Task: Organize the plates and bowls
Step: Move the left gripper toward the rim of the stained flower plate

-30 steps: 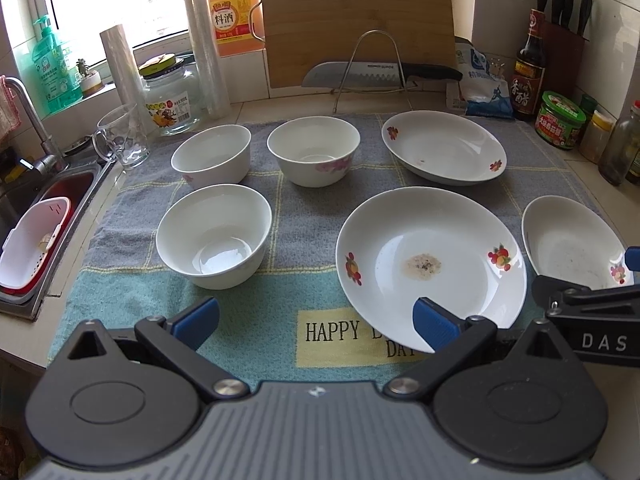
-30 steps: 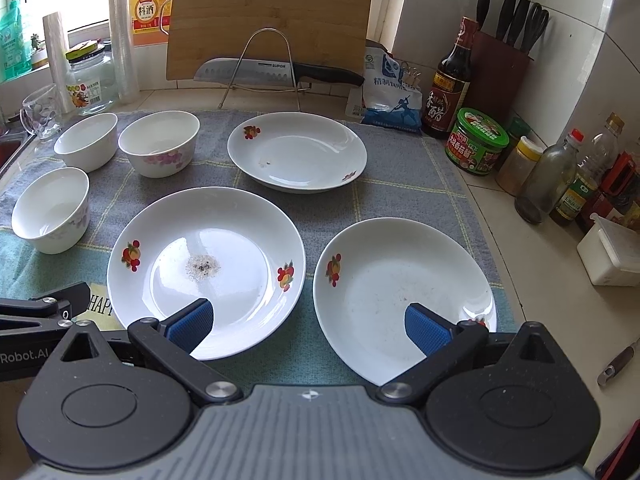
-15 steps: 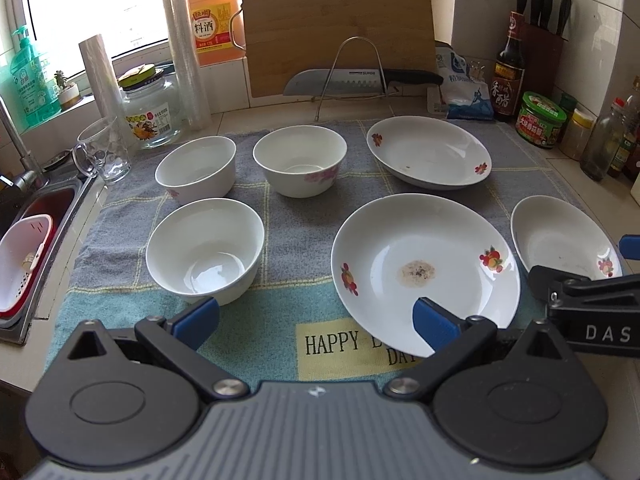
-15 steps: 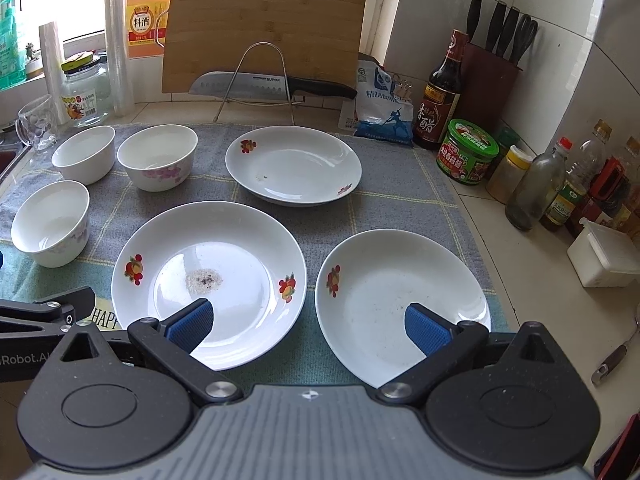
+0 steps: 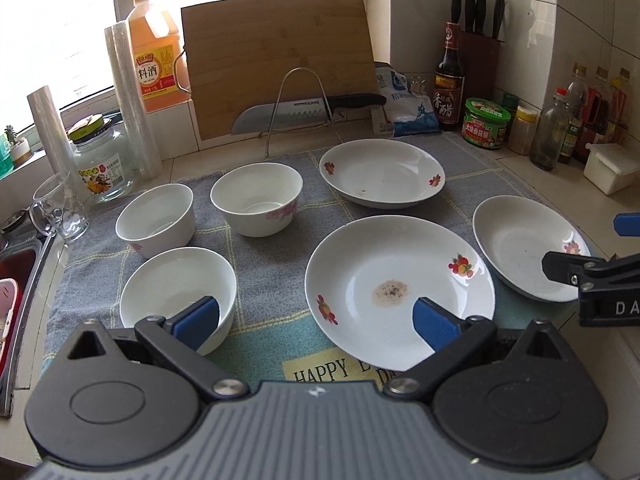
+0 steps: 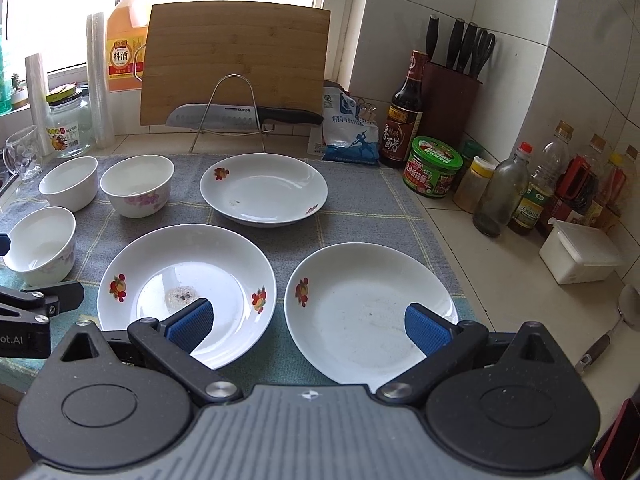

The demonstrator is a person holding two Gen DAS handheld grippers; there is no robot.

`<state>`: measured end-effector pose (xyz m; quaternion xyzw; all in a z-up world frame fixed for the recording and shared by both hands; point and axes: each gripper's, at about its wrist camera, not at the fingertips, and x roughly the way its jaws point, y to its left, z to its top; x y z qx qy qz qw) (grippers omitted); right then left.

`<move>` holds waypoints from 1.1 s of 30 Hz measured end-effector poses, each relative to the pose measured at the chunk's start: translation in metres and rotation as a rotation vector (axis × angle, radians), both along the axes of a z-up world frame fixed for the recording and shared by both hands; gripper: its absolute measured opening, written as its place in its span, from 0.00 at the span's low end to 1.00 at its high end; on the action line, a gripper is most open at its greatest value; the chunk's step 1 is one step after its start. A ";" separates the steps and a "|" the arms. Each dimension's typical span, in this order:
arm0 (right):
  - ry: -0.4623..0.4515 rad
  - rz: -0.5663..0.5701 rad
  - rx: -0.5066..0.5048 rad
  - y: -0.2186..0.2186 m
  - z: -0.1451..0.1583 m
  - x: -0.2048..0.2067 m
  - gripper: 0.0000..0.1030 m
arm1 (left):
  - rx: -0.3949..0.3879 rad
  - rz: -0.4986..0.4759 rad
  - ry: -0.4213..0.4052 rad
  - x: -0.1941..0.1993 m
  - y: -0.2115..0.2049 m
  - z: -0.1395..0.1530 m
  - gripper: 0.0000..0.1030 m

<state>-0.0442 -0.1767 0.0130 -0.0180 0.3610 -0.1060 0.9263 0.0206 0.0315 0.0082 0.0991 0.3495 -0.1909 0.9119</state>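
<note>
Three white bowls stand at the left of a grey-and-teal towel [image 5: 264, 264]: a near bowl [image 5: 176, 292], a far-left bowl [image 5: 156, 216] and a pink-flowered bowl [image 5: 256, 196]. Three white flowered plates lie to their right: a big soiled plate [image 5: 396, 280], a far plate [image 5: 380, 170] and a right plate [image 6: 368, 304]. My left gripper [image 5: 316, 322] hovers open above the towel's near edge, between the near bowl and the big plate. My right gripper [image 6: 308, 324] is open over the gap between the big plate [image 6: 188, 280] and the right plate. Neither holds anything.
A cutting board [image 5: 280, 64], a knife on a wire rack [image 5: 296, 110], a glass jar [image 5: 98, 160] and a glass mug [image 5: 60, 208] line the back. Sauce bottles [image 6: 404, 112], a green-lidded jar [image 6: 434, 166] and a white box [image 6: 580, 252] crowd the right. A sink [image 5: 16, 280] lies left.
Both grippers have risen and tilted back, so the dishes sit lower in view and more of the wall and window shows. Nothing on the towel has moved.
</note>
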 end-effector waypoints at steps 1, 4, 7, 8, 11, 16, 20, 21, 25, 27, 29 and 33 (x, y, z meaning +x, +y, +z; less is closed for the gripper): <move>0.002 -0.006 0.001 -0.003 -0.001 -0.002 1.00 | -0.007 -0.010 0.001 0.001 0.000 0.000 0.99; 0.002 -0.023 0.002 -0.013 -0.006 -0.009 1.00 | -0.045 -0.034 0.015 0.004 -0.001 -0.001 0.99; 0.005 -0.031 -0.003 -0.025 -0.014 -0.017 1.00 | -0.080 -0.054 0.055 0.009 -0.003 -0.005 0.99; 0.009 -0.029 0.001 -0.029 -0.018 -0.019 1.00 | -0.084 -0.061 0.067 0.011 -0.005 -0.006 0.99; 0.026 -0.038 0.017 -0.043 -0.031 -0.023 1.00 | -0.063 -0.072 0.074 0.014 -0.013 -0.010 0.99; 0.060 -0.033 0.040 -0.063 -0.055 -0.023 1.00 | -0.054 -0.093 0.080 0.018 -0.028 -0.014 0.99; 0.071 -0.015 0.079 -0.080 -0.072 -0.022 1.00 | -0.044 -0.116 0.099 0.024 -0.043 -0.017 0.99; 0.072 -0.009 0.089 -0.084 -0.076 -0.021 1.00 | -0.037 -0.124 0.101 0.026 -0.049 -0.017 0.99; 0.090 0.033 0.110 -0.097 -0.091 -0.014 1.00 | -0.038 -0.155 0.110 0.033 -0.067 -0.017 0.99; 0.091 0.065 0.106 -0.101 -0.099 -0.011 1.00 | -0.031 -0.172 0.110 0.037 -0.079 -0.017 0.99; 0.091 0.088 0.107 -0.105 -0.103 -0.009 1.00 | -0.023 -0.189 0.117 0.041 -0.091 -0.018 0.99; 0.076 0.133 0.140 -0.118 -0.110 -0.003 1.00 | -0.006 -0.232 0.124 0.047 -0.114 -0.018 0.99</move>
